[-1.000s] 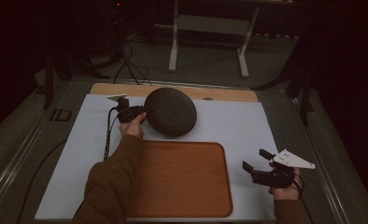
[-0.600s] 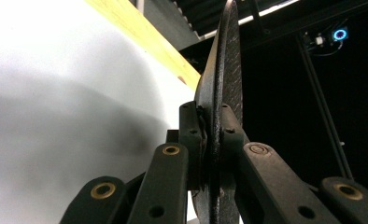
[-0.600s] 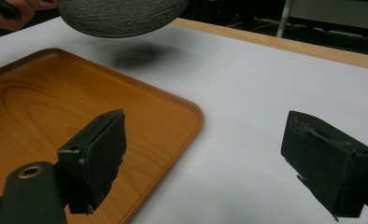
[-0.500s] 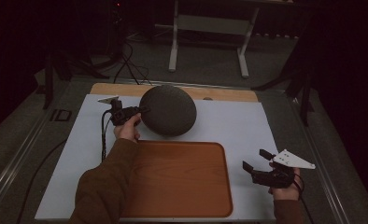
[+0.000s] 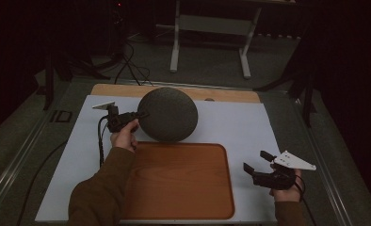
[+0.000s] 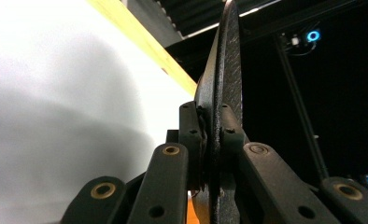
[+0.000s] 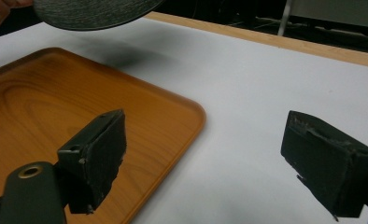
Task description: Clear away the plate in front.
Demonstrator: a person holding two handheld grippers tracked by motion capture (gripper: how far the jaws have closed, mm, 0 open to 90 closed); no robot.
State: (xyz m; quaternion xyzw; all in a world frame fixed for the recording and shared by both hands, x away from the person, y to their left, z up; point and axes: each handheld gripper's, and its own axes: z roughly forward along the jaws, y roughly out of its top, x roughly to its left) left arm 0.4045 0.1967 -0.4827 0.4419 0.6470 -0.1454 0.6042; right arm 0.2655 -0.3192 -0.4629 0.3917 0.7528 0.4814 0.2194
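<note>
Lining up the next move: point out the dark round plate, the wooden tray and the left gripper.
dark round plate (image 5: 168,114), high view, middle of its face.
wooden tray (image 5: 179,181), high view, bare floor.
left gripper (image 5: 141,115), high view, between its fingers at the plate's rim.

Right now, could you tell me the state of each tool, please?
Left tool: closed on the rim of the dark round plate, held off the table.
Right tool: open, holding nothing.

At about eleven o'clock on the white counter (image 5: 235,125), the left tongs (image 5: 142,114) grip the edge of a dark round plate (image 5: 167,114) tilted above a wooden tray (image 5: 179,181). At four o'clock, the right tongs (image 5: 255,162) rest with jaws apart.
</note>
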